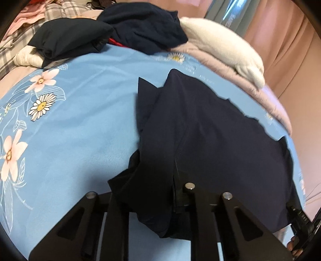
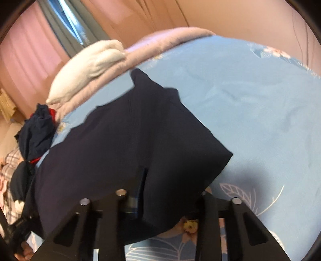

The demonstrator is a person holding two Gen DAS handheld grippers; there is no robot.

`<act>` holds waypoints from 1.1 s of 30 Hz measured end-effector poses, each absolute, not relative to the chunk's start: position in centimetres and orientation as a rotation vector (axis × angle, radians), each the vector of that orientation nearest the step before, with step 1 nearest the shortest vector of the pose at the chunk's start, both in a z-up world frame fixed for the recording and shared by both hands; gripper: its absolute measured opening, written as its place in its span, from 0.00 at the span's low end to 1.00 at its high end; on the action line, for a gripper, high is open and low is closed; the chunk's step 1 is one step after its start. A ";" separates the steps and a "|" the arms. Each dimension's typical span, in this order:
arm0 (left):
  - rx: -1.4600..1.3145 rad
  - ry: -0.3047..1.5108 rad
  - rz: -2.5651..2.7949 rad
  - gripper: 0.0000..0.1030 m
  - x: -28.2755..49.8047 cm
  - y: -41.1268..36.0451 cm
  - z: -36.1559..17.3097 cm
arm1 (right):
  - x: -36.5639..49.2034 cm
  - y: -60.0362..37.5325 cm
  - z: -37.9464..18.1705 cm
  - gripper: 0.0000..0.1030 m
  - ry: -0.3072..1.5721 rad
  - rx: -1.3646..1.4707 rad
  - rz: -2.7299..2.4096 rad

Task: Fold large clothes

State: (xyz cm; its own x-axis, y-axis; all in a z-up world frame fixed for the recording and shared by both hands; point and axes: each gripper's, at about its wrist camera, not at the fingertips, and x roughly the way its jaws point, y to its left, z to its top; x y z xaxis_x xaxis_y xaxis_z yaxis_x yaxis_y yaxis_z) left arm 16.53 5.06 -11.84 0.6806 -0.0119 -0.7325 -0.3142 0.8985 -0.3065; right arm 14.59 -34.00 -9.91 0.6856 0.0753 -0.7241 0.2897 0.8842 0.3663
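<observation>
A large navy garment [image 1: 200, 130] lies spread on a blue flowered bedsheet [image 1: 80, 120]. Its near edge is bunched up over my left gripper [image 1: 175, 180], whose jaws are close together and pinch the cloth; the fingertips are mostly hidden under it. In the right wrist view the same garment [image 2: 130, 140] drapes over my right gripper [image 2: 144, 180], which is shut on its near hem, with the cloth covering the fingertips. The garment's right corner [image 2: 224, 156] hangs free above the sheet [image 2: 250, 100].
A heap of dark clothes [image 1: 140, 26] sits at the far end of the bed, with plaid fabric [image 1: 54, 14] behind it. A white folded item [image 1: 220, 46] rests on a pink quilt [image 1: 260, 90] along the bed's edge. Pink curtains [image 2: 30, 52] hang beyond.
</observation>
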 end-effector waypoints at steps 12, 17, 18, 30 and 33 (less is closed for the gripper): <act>-0.385 0.821 0.107 0.15 6.7 3.6 -9.0 | 8.6 -32.9 -4.0 0.22 0.722 0.356 -0.134; -0.377 0.853 0.103 0.16 2.6 3.4 -9.5 | 6.9 -32.7 -3.3 0.22 0.728 0.380 -0.126; -0.376 0.859 0.101 0.16 2.2 3.5 -9.6 | 6.4 -32.8 -3.2 0.22 0.730 0.380 -0.128; -0.343 0.962 0.130 0.38 0.5 4.7 -10.6 | 5.7 -32.5 -3.9 0.22 0.765 0.375 -0.152; -0.331 0.927 0.168 0.53 -0.4 5.2 -9.2 | 5.4 -32.6 -4.0 0.22 0.766 0.376 -0.155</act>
